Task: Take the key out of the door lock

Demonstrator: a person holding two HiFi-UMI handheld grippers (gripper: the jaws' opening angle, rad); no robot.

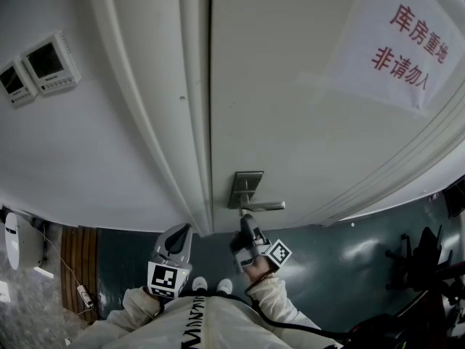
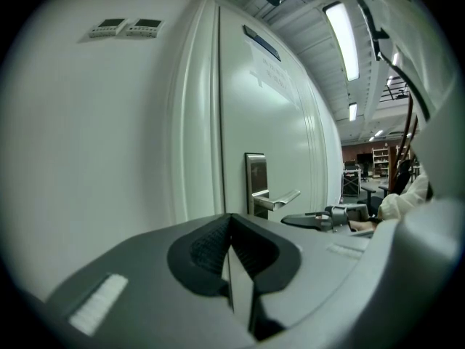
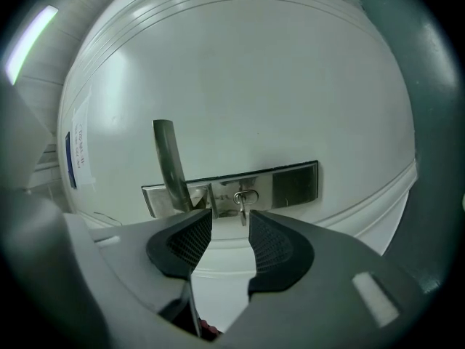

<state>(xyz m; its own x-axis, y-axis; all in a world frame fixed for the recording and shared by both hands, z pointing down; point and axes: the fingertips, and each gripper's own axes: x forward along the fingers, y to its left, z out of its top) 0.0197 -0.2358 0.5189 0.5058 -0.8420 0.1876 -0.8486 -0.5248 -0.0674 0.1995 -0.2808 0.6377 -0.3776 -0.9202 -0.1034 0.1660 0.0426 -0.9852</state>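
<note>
A small silver key (image 3: 243,200) with a ring sticks out of the steel lock plate (image 3: 290,183) on the white door, beside the lever handle (image 3: 169,164). My right gripper (image 3: 229,220) is open and rolled on its side. Its fingertips stand just short of the key, which shows in the gap between them without touching the pads. In the head view the right gripper (image 1: 247,226) points at the lock plate (image 1: 246,186) below the lever handle (image 1: 266,206). My left gripper (image 1: 176,244) is shut and empty, held back left of the door edge. It faces the lock plate (image 2: 256,174).
The door frame (image 1: 185,129) runs left of the lock. Two wall control panels (image 1: 48,62) sit on the wall at the left. A paper sign with red characters (image 1: 405,41) hangs on the door. Dark chairs (image 1: 425,257) stand at the right on the green floor.
</note>
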